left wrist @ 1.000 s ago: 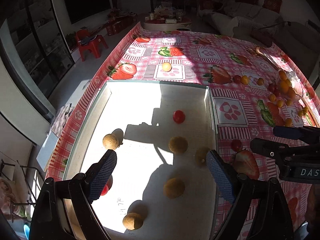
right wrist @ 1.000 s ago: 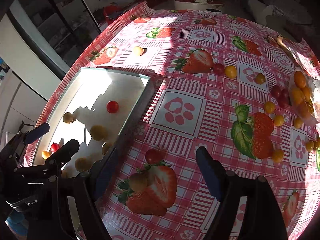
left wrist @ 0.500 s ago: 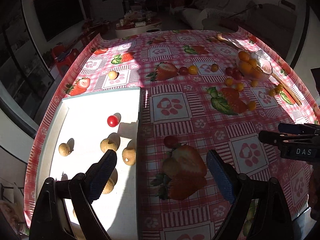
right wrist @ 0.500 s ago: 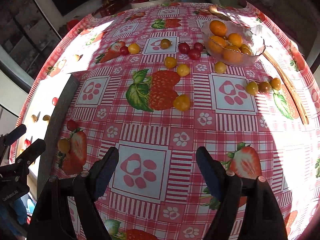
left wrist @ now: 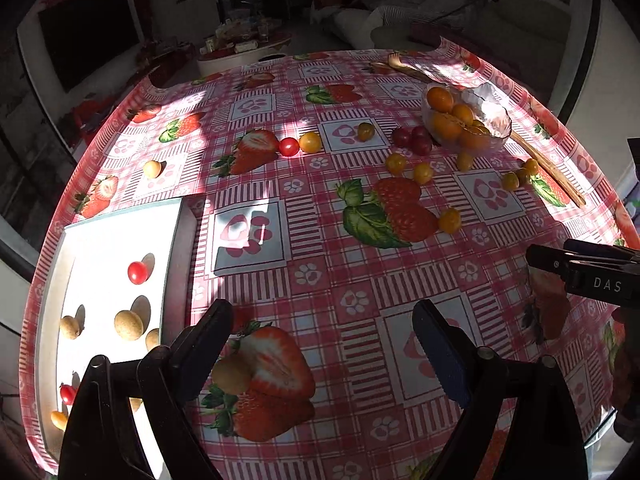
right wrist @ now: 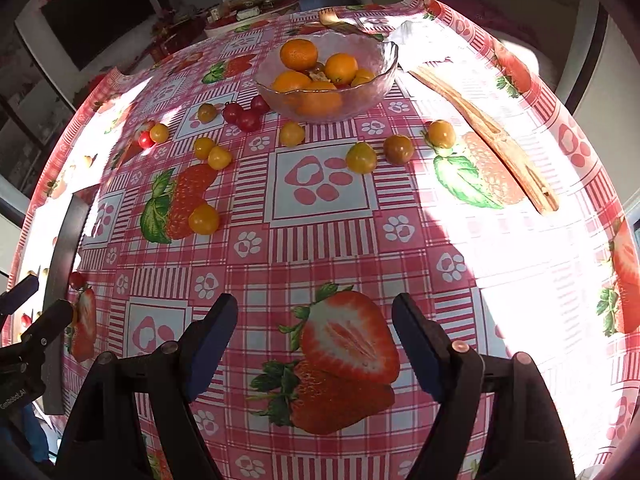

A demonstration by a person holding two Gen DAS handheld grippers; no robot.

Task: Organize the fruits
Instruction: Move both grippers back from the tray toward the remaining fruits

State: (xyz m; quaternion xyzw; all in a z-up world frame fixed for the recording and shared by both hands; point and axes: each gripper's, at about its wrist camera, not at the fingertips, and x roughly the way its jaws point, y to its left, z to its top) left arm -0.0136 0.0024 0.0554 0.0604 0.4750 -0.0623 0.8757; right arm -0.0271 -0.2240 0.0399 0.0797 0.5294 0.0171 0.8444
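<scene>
My left gripper (left wrist: 324, 344) is open and empty above the strawberry tablecloth. A tan fruit (left wrist: 231, 374) lies on the cloth by its left finger. A white tray (left wrist: 70, 248) at the left holds a red tomato (left wrist: 137, 272) and several tan fruits (left wrist: 128, 325). My right gripper (right wrist: 314, 332) is open and empty over the cloth. A glass bowl (right wrist: 370, 80) of oranges (right wrist: 298, 54) stands far ahead of it. Yellow tomatoes (right wrist: 204, 219) and red ones (right wrist: 248, 119) lie scattered on the cloth.
Wooden tongs (right wrist: 486, 130) lie right of the bowl. The tray's dark wall (right wrist: 66, 248) shows at the left in the right wrist view. The table edge drops away at the right; a sofa (left wrist: 400, 20) and a low table (left wrist: 240, 48) stand beyond.
Both grippers have swung right, away from the tray and toward the bowl and scattered tomatoes. Both stay open and empty.
</scene>
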